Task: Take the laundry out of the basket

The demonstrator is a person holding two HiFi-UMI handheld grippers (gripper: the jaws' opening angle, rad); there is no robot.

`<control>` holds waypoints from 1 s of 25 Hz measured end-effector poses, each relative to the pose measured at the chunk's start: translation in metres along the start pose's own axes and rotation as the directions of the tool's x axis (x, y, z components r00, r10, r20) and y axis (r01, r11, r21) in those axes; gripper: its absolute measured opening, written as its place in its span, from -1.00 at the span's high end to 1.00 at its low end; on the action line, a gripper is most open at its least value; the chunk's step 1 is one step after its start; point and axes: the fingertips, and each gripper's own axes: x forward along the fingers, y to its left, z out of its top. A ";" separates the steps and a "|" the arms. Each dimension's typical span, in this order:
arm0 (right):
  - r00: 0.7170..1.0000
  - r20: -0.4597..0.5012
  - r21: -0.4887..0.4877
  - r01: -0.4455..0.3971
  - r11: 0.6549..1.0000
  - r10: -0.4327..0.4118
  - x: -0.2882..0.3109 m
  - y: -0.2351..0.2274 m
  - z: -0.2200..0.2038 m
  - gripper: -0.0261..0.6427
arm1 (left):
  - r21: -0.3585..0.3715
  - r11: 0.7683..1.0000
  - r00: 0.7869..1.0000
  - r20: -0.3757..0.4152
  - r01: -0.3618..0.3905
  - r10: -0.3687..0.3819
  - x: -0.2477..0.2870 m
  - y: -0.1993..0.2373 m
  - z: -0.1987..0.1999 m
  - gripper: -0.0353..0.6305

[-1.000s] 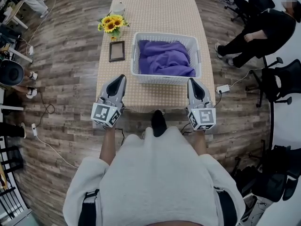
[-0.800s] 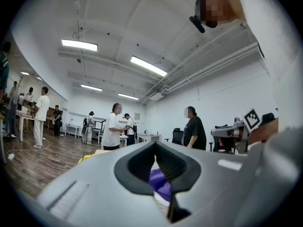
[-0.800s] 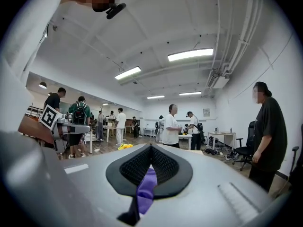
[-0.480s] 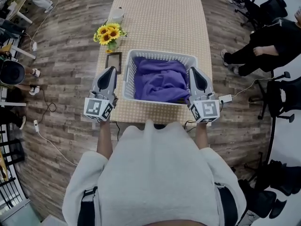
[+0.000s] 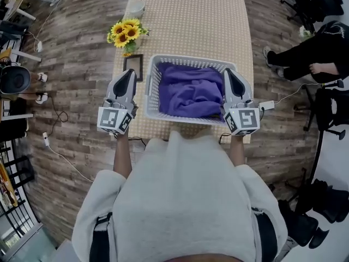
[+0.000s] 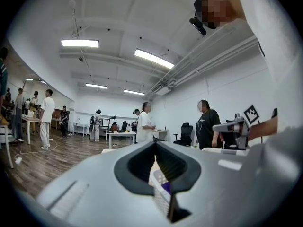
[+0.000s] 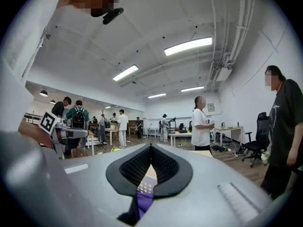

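Currently the fingers of left gripper [image 5: 130, 74] and right gripper [image 5: 229, 72] are pressed together, nothing held, with one gripper at each side wall of the basket [image 5: 188, 62]. Purple laundry [image 5: 191, 91] lies bunched inside it, on the counter [image 5: 185, 15]. Likely risk: closed fingers snag the lattice and drag the basket off the near edge. Hidden — item count, basket floor, fingertip-to-wall contact.

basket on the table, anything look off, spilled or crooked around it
Nothing stands out. The white basket sits flat on the table, the purple laundry bunched inside with none over the rim. The sunflowers stand upright nearby. The left tool and right tool flank it, both shut.
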 end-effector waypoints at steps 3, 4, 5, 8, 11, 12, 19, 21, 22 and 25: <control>0.999 -0.031 0.031 0.028 0.999 -0.027 -0.003 0.003 -0.008 0.93 | -0.017 1.000 0.999 -0.029 0.020 -0.021 0.001 0.009 -0.013 0.86; 0.999 -0.041 0.043 0.037 0.998 -0.035 -0.004 0.004 -0.011 0.93 | -0.025 0.999 0.999 -0.039 0.024 -0.025 0.001 0.012 -0.018 0.86; 0.998 -0.051 0.054 0.046 0.997 -0.044 -0.007 0.004 -0.013 0.92 | -0.034 0.999 0.998 -0.050 0.029 -0.031 0.000 0.014 -0.024 0.86; 0.995 -0.081 0.083 0.067 0.994 -0.060 -0.012 0.006 -0.021 0.93 | -0.053 0.998 0.994 -0.097 0.047 -0.052 -0.003 0.019 -0.044 0.86; 0.992 -0.107 0.110 0.077 0.991 -0.065 -0.011 0.007 -0.031 0.92 | -0.075 0.996 0.990 -0.126 0.053 -0.062 -0.004 0.024 -0.063 0.86; 0.991 -0.116 0.118 0.081 0.990 -0.067 -0.010 0.008 -0.036 0.92 | -0.084 0.995 0.989 -0.134 0.056 -0.066 -0.004 0.024 -0.069 0.86; 0.954 -0.295 -0.271 -0.029 0.962 -0.055 -0.002 0.038 -0.062 0.93 | -0.108 0.991 0.987 -0.128 0.080 -0.093 -0.005 0.023 -0.074 0.86; 0.904 -0.419 -0.599 -0.210 0.772 -0.080 0.001 0.057 -0.079 0.93 | -0.114 0.990 0.989 -0.113 0.078 -0.091 -0.005 0.024 -0.070 0.86; 0.875 -0.471 -0.725 -0.313 0.613 -0.110 0.002 0.064 -0.090 0.93 | -0.116 0.990 0.991 -0.106 0.075 -0.087 -0.005 0.025 -0.068 0.86; 0.823 -0.547 -0.825 -0.497 0.271 -0.156 0.007 0.080 -0.116 0.93 | -0.117 0.991 0.993 -0.086 0.064 -0.074 -0.005 0.029 -0.063 0.86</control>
